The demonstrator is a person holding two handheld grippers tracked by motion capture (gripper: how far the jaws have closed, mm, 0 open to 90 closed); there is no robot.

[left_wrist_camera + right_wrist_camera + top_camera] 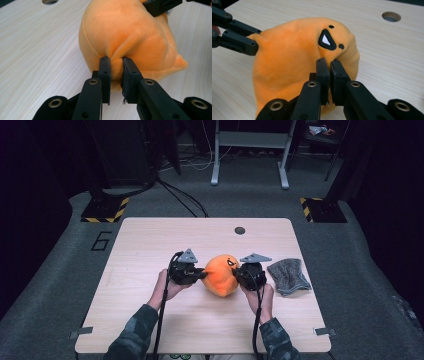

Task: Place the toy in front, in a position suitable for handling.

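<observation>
Left gripper (200, 274) clamped tight, right gripper (239, 272) likewise, facing inward

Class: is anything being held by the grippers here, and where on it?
The orange plush. The left gripper pinches a fold of fabric on one side; the right gripper pinches fabric on the opposite side, just below its face.

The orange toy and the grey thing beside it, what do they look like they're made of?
Orange toy: soft plush, short velvety nap; it puckers where the left gripper pinches it. Grey thing: looks like knitted or fleecy cloth, matte and lying limp; too small to tell which.
</observation>
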